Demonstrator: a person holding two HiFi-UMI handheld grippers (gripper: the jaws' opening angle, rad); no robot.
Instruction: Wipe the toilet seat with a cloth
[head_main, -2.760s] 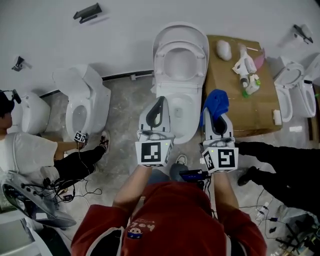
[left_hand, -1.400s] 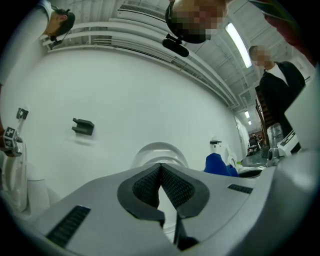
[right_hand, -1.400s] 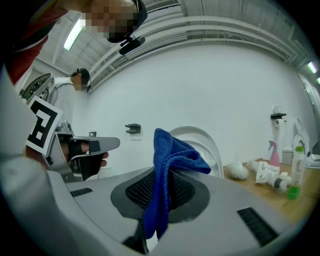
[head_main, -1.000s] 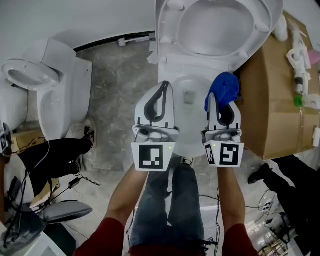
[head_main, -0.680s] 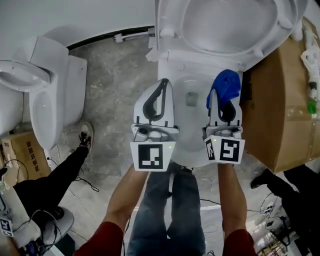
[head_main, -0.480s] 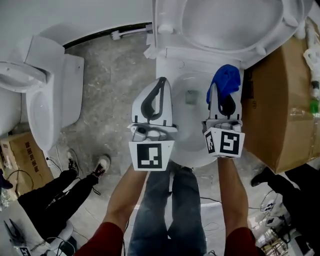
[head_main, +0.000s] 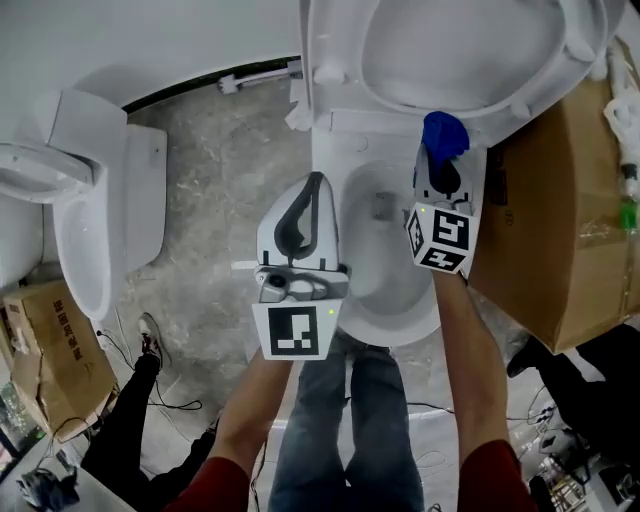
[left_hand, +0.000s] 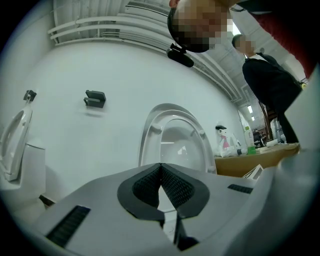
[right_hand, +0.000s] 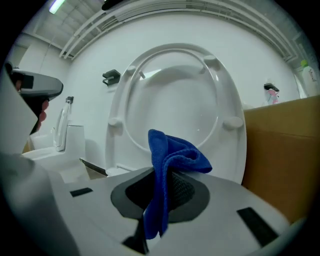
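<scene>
The white toilet's seat (head_main: 335, 50) stands raised against its lid, above the open bowl (head_main: 385, 290). My right gripper (head_main: 440, 152) is shut on a blue cloth (head_main: 443, 130) and sits over the bowl's back right rim, just below the raised seat. In the right gripper view the cloth (right_hand: 167, 155) drapes over the closed jaws of that gripper (right_hand: 162, 172), with the seat ring (right_hand: 222, 95) right behind. My left gripper (head_main: 314, 180) is shut and holds nothing, over the bowl's left rim; its view shows the gripper (left_hand: 160, 165) with the seat (left_hand: 147, 135) farther off.
A large cardboard box (head_main: 560, 230) stands tight against the toilet's right side. Another white toilet (head_main: 90, 230) is at the left, with grey floor (head_main: 230, 180) between. A person's leg and shoe (head_main: 150, 345) and a small box (head_main: 50, 350) lie at lower left.
My right gripper has carried the cloth forward to the back of the bowl, close under the raised seat. The left gripper has dropped back toward me and to the left.
</scene>
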